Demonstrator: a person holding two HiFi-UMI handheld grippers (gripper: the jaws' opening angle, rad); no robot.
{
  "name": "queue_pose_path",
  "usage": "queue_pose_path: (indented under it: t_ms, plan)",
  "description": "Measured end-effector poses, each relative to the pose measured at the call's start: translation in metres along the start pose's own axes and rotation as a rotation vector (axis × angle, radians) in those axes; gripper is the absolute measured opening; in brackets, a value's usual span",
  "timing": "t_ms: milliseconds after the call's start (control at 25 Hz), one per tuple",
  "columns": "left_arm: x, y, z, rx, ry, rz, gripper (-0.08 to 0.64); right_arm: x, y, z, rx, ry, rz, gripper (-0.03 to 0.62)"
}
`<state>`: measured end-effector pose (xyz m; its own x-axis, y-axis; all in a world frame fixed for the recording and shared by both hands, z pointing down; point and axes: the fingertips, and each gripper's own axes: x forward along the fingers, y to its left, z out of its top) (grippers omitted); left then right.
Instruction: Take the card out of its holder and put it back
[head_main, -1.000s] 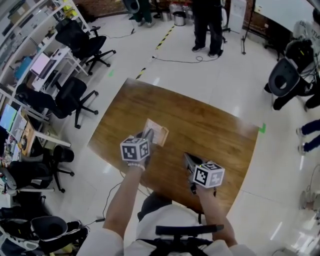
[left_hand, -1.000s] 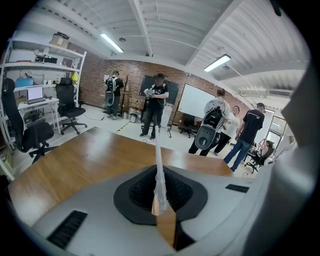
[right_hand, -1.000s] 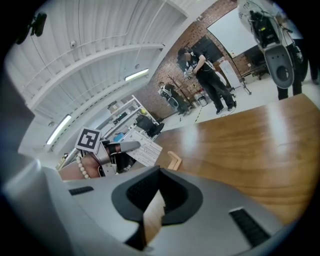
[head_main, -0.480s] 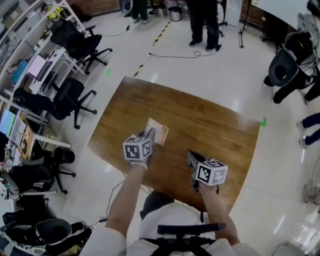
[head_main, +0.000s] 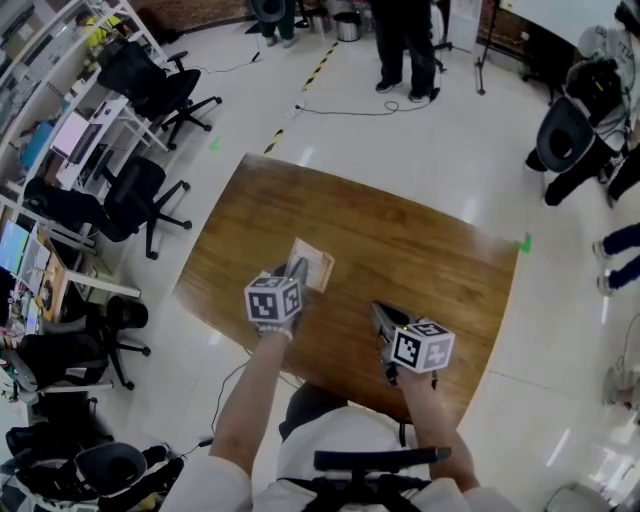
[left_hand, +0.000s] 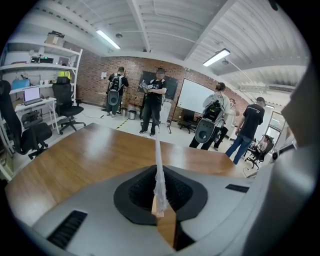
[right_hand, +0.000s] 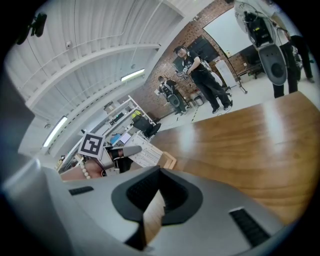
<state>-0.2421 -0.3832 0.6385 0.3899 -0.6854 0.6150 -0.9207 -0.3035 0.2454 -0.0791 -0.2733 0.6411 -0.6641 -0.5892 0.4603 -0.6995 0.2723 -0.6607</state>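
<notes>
1. The left gripper (head_main: 293, 270) is found with its jaws pressed together on a thin, pale sheet, seen edge-on in the left gripper view (left_hand: 158, 197). This is taken to be the card (left_hand: 158, 160).
2. A tan strip, taken to be the holder (left_hand: 159, 206), is seen at the foot of the sheet, between the same jaws.
3. From the head view, the card (head_main: 312, 262) is placed over the near left part of the wooden table (head_main: 430, 250), just ahead of the left gripper. Whether its far edge rests on the table cannot be told.
4. The right gripper (head_main: 378, 318) is held apart to the right, low over the table. Its jaws (right_hand: 152, 200) are drawn together and nothing is held.
</notes>
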Motion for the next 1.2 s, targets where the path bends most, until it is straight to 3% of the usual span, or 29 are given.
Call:
queue_pose_path:
  t_ms: [1200]
  plan:
    - [0.024,0.003,-0.025,0.028,0.074,-0.009,0.012,0.001,-0.011,-0.003,0.016,-0.015,-0.032,0.011]
